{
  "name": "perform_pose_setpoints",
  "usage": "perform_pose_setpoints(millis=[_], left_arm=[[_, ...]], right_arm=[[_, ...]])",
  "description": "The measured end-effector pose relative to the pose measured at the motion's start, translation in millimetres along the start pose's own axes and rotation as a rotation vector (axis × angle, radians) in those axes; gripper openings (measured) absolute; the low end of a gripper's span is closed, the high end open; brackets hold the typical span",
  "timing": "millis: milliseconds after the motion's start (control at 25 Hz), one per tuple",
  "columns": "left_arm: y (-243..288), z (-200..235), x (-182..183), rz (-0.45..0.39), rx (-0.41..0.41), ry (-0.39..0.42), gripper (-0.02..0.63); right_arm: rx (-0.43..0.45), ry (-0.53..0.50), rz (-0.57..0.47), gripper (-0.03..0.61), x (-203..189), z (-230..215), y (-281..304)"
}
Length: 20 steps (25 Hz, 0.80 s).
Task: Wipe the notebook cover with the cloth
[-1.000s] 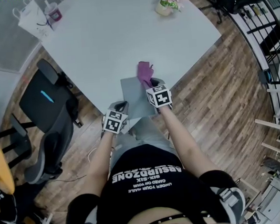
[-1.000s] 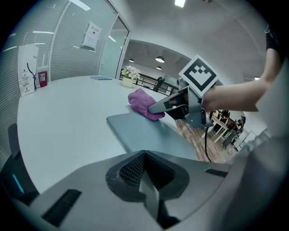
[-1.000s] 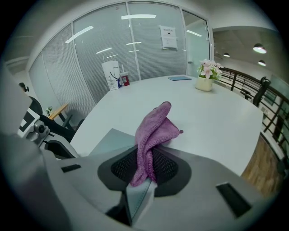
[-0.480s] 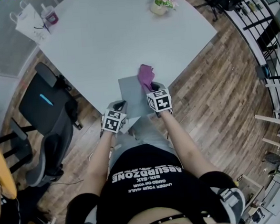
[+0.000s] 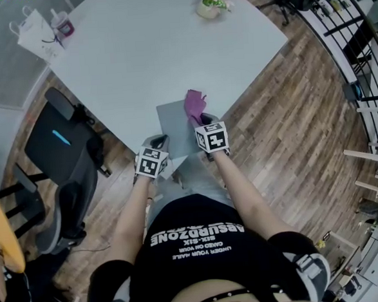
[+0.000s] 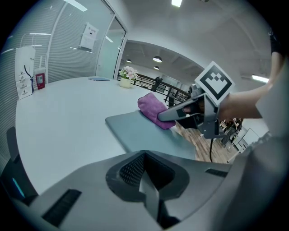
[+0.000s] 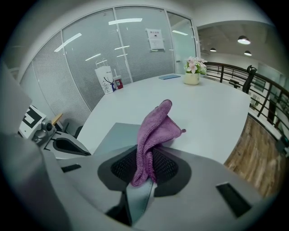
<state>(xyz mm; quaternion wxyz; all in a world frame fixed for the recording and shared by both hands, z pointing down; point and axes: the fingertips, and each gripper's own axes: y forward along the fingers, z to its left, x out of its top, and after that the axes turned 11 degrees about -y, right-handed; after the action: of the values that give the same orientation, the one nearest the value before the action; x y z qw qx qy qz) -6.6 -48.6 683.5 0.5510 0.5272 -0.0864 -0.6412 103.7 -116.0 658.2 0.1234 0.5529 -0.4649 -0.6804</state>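
A flat grey notebook (image 5: 174, 125) lies at the near edge of the white table (image 5: 143, 53). A purple cloth (image 5: 194, 104) rests on its far right part. My right gripper (image 5: 201, 119) is shut on the cloth's near end; in the right gripper view the cloth (image 7: 153, 135) rises out of the closed jaws and drapes forward onto the notebook (image 7: 115, 140). My left gripper (image 5: 159, 144) sits at the notebook's near left corner, jaws together with nothing visible between them. The left gripper view shows the notebook (image 6: 144, 133), the cloth (image 6: 152, 108) and the right gripper (image 6: 180, 113) ahead.
A flower pot (image 5: 211, 1) stands at the table's far corner. A white paper bag (image 5: 35, 30) and a pink cup (image 5: 63, 21) stand at the far left. A black office chair (image 5: 62, 140) is left of me, a railing (image 5: 356, 45) on the right.
My right gripper has drawn the cloth a little toward me along the notebook's right side. The left gripper has stayed at the near left corner.
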Motion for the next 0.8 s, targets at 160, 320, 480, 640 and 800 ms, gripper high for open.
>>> perform_pose_setpoints(millis=[160,320,480,640,800], left_arm=[[1,-1,-2,0.000,0.009,0.006,0.017],[-2,-2,2,-0.012,0.013,-0.003,0.017],[-3,-3,2,-0.022,0.018,-0.015,0.017],[-2,-3,4,-0.030,0.020,-0.028,0.017],[-2,-2,3,-0.036,0.018,-0.039,0.017]], right_arm=[[-0.011,-0.010,0.008,0.095,5,7,3],[-0.028,-0.009,0.008,0.095,8,12,7],[0.023,-0.002,-0.002,0.095,13,29,11],[0.068,-0.035,-0.004,0.095,20,52,18],[0.110,-0.059,-0.009,0.095,24,72,24]])
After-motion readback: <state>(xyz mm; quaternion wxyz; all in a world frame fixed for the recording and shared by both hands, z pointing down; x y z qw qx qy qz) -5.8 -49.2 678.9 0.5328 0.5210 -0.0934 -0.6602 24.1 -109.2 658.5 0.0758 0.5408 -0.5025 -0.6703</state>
